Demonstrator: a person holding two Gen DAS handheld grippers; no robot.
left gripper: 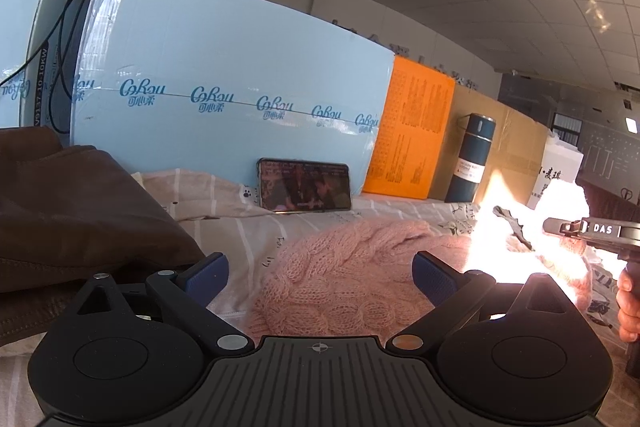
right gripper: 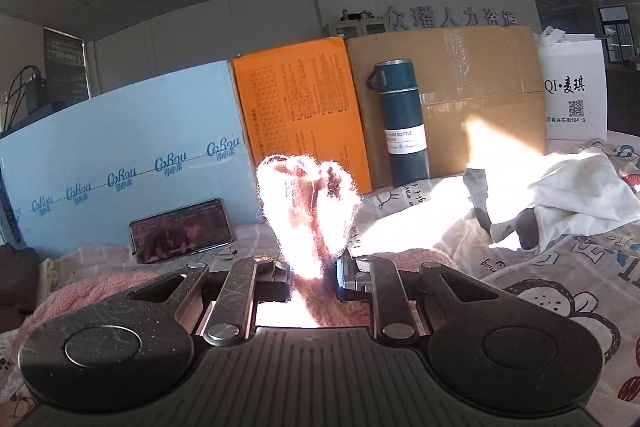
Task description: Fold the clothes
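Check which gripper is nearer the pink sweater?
Right. The right gripper is shut on a bunch of the pink sweater; the left gripper hangs open just above it, not gripping.

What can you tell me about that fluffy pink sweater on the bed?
The pink sweater is a soft, chunky cable-knit, fuzzy at its edges. Most of it lies crumpled on the printed bedsheet, beside a brown garment. One bunched end is lifted and pinched in the right gripper, glowing in strong sunlight. The left gripper is open just above the knit, not holding it.
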